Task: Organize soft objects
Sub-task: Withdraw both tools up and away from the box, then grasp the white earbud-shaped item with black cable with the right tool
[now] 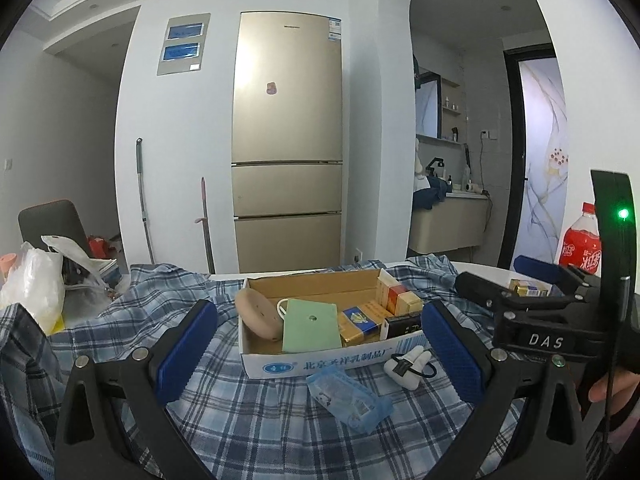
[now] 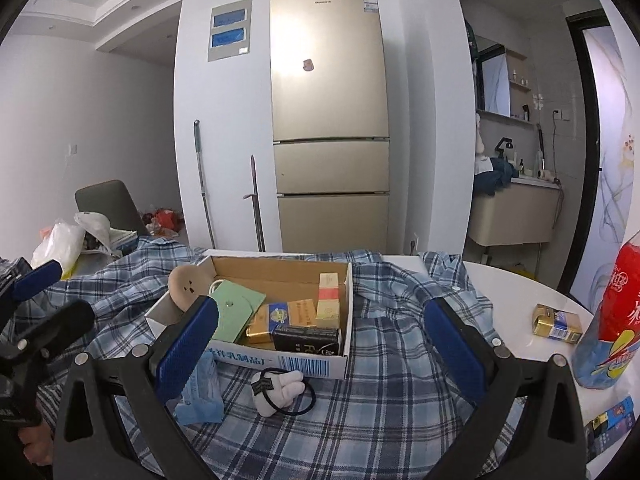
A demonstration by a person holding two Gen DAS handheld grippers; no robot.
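Plaid shirt (image 2: 392,344) is spread over the table, and the box (image 2: 304,364) sits on it; everything below is placed relative to the box. Inside the box: tan plush (image 2: 185,285) leaning in the left corner, green pouch (image 2: 236,312) beside it, then several small cartons to the right. Bottle (image 2: 612,320) stands well to the right of the box, off the shirt, with a gold carton (image 2: 557,323) between it and the box.

Just in front of the box, on the shirt: blue tissue pack (image 1: 349,399) toward the left, white plush on a black hair tie (image 2: 278,390) just right of it. Both lie apart from the box wall, or nearly touching it; hard to say.

My left claw (image 1: 316,348) hovers in front of the box, fingers wide apart, nothing between them. My right claw (image 2: 320,344) is the same: spread, empty, aimed at the box front.

Step, my read: approach before a pick, soft items outside the box not yet sorted. Next move likely needs one claw lowered over the white plush or tissue pack, closing gently, without snagging the shirt folds.
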